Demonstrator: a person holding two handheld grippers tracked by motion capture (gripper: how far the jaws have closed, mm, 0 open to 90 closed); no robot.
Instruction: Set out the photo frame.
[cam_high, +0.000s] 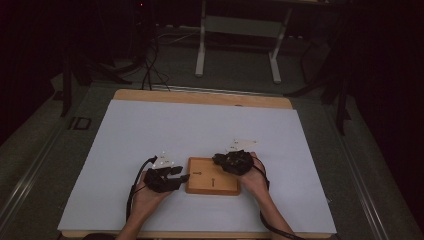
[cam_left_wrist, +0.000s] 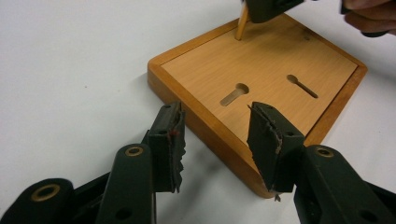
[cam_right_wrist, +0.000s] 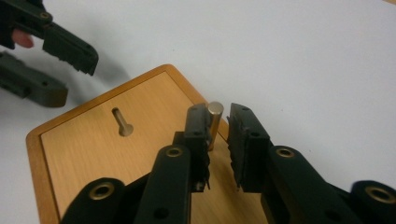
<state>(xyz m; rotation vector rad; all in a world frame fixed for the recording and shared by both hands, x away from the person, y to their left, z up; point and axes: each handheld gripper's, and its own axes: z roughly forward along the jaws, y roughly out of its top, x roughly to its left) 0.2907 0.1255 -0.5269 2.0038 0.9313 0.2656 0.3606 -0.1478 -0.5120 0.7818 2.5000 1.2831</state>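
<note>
wooden board (cam_left_wrist: 261, 70) unlabelled, left gripper (cam_left_wrist: 215, 140) jaws spread, right gripper (cam_right_wrist: 219, 135) loosely straddling peg (cam_right_wrist: 215, 116)

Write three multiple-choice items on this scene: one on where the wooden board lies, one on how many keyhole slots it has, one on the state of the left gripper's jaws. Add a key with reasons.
1. Where does the wooden board lie?
A. On the white table cover, between the two grippers
B. On the floor behind the table
C. Upright against a wall

2. How many keyhole slots show in the board's top?
A. None
B. Two
C. Five

3. How do the jaws of the left gripper stand?
A. Shut on the board
B. Shut on the peg
C. Open, holding nothing

Key: 1 A, the high view shows it flat between the hands. 2 B, the left gripper view shows two slots. 3 C, a clear gap lies between them; the wooden peg stands between the jaws of the right gripper.
</note>
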